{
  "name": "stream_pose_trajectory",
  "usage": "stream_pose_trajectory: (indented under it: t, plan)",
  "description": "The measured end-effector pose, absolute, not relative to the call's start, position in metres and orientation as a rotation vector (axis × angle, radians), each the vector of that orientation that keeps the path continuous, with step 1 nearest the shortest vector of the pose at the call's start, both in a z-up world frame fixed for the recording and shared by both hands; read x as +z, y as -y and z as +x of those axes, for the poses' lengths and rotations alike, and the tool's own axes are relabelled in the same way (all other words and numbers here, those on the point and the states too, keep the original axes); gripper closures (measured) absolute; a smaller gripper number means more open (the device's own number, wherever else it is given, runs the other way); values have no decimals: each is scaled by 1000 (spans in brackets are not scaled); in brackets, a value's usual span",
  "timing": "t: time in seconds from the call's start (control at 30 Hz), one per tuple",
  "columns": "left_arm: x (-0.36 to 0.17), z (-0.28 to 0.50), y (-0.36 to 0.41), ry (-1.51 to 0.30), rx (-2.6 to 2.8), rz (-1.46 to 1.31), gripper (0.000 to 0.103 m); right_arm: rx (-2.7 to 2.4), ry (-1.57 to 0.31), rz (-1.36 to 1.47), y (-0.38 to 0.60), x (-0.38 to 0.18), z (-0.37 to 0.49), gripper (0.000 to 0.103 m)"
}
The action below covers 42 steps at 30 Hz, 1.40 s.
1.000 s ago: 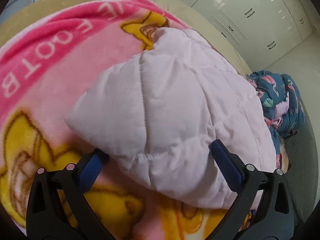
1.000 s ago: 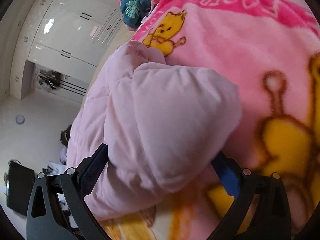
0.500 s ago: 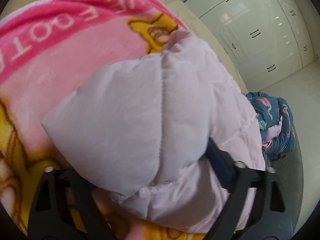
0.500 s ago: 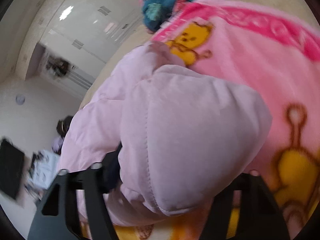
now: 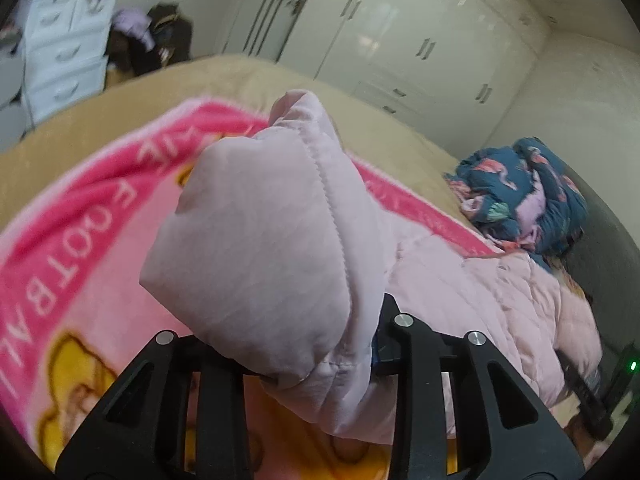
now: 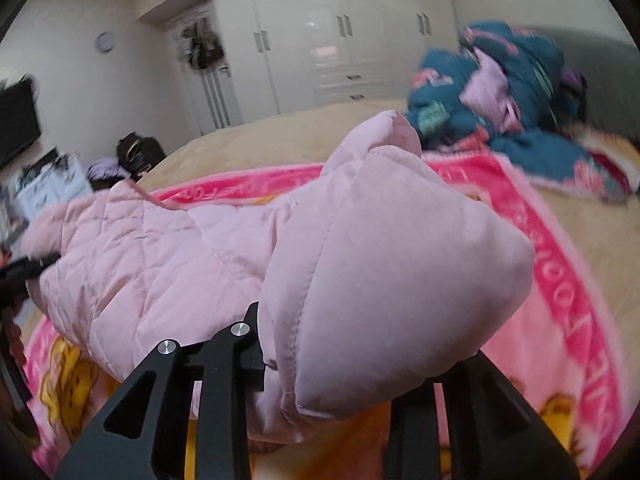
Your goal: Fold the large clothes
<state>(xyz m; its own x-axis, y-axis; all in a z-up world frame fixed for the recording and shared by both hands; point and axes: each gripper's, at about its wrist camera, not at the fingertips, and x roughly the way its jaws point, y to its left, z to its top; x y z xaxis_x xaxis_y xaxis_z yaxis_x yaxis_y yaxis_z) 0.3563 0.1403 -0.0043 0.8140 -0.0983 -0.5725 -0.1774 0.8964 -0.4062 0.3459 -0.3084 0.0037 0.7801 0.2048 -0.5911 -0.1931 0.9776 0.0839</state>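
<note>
My left gripper [image 5: 304,354] clamped on pink padded jacket [image 5: 280,240], right gripper [image 6: 332,364] likewise on its other bulky corner. Jacket lies on pink cartoon blanket [image 5: 80,220], held end raised above it. Carry both corners level over jacket body, keep tension even (padding slips). No containers in sight; blue floral bundle [image 6: 500,80] beyond blanket.

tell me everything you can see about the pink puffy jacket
The jacket is pale pink and quilted, with stitched seams and a soft, matte, padded look. It lies stretched across the pink cartoon blanket on the bed. Each end is bunched into a puffy fold and lifted: the left tool is shut on one fold, the right tool on the other. The middle sags onto the blanket. The fingertips are buried in fabric.
</note>
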Motion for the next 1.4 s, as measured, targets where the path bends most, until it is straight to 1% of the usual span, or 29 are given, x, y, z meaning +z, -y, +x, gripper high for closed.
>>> stream_pose_trajectory:
  t: [0.33,0.83,1.4]
  plan:
    - [9,307,-127,-635,20,-378,79,252,-635,-40,300,19,293,76]
    - [7,233,-122,-644,2,-365,79,267,-629,-76,300,18,204,76]
    - [2,174,-114,-654,-18,-342,79,257,-623,-73,308,21,154,76]
